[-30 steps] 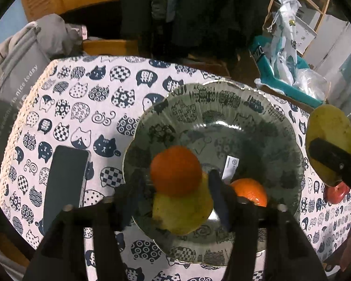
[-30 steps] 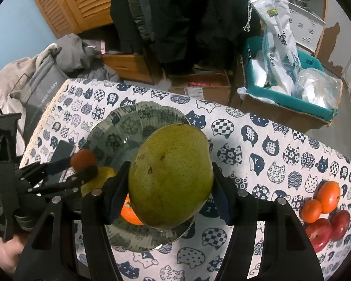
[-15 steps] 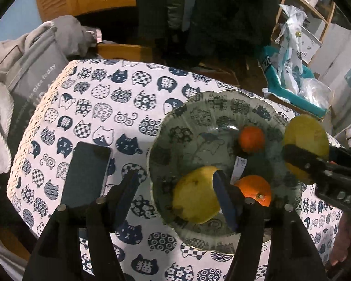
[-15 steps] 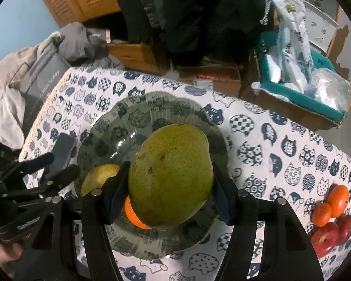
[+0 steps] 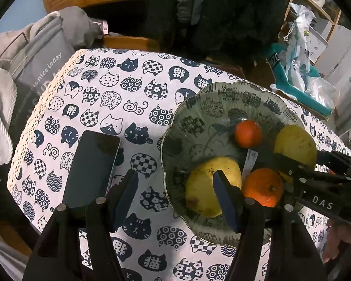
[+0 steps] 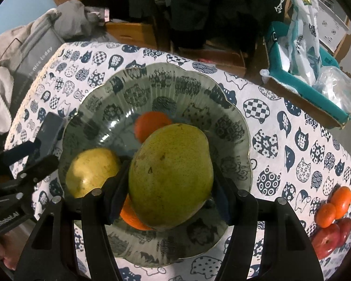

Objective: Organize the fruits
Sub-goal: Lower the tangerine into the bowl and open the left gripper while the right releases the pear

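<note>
Behind the mango (image 6: 170, 178) we see only slivers of 2 oranges (image 6: 149, 123); the red fruit (image 6: 325, 241) right of the plate (image 6: 234, 126) is cut off.

The right gripper (image 6: 170, 182) points steeply down over the patterned bowl (image 6: 234, 121), its fingers (image 6: 119, 187) pressed against both sides of a large green pear (image 6: 170, 175) held above the bowl's middle. The left gripper (image 5: 175, 196) also points steeply down at the bowl's left rim, its fingers (image 5: 126, 194) apart with nothing between them; one finger hangs outside the rim, the other over the bowl. A hand (image 5: 339, 245) grips the right gripper's handle near the bowl's right edge.
</note>
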Tool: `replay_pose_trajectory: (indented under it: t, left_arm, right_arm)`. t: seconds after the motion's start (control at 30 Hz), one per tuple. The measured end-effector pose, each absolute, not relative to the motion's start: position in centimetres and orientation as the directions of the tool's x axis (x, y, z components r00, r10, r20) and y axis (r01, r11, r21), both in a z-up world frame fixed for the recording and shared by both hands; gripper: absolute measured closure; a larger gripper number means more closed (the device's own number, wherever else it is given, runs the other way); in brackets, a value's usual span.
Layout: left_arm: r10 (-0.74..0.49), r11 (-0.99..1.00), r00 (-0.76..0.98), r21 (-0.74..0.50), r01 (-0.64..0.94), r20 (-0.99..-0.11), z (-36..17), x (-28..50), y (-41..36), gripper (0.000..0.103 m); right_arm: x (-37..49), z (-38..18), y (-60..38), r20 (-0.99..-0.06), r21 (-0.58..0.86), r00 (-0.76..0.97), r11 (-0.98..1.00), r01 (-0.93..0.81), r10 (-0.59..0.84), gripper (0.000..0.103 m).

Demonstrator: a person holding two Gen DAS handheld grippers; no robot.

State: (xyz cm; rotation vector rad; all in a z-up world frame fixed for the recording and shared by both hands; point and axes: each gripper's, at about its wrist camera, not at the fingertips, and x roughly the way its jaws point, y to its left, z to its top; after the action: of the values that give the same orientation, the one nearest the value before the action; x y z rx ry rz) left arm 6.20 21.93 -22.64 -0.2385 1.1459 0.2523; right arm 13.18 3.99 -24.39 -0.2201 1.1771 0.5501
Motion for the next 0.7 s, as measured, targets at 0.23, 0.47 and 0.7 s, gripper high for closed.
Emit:
replay_pose_trajectory:
  t: [0.23, 0.47, 0.7]
  left_arm:
    - [0.069, 0.949, 0.391, -0.061, -0.310, -0.918, -22.6, 6.2, 21.6, 0.035]
    - [0.066, 0.948, 0.397, -0.067, -0.312, -0.915, -22.1, 6.2, 21.6, 0.035]
    - [0.051, 0.953, 0.432, -0.086, -0.291, -0.900, -20.4, 6.0, 20.8, 0.035]
  right_arm:
    - [13.5, -24.9, 3.8, -0.926, 0.117, 0.257, 0.856, -0.504, 0.278, 0.038]
    - [13.4, -23.3, 3.6, -0.905, 0.110, 0.302, 0.850, -0.515, 0.300, 0.027]
    - [13.4, -21.1, 2.5, -0.882, 0.126, 0.339, 0.858, -0.497, 0.326, 0.027]
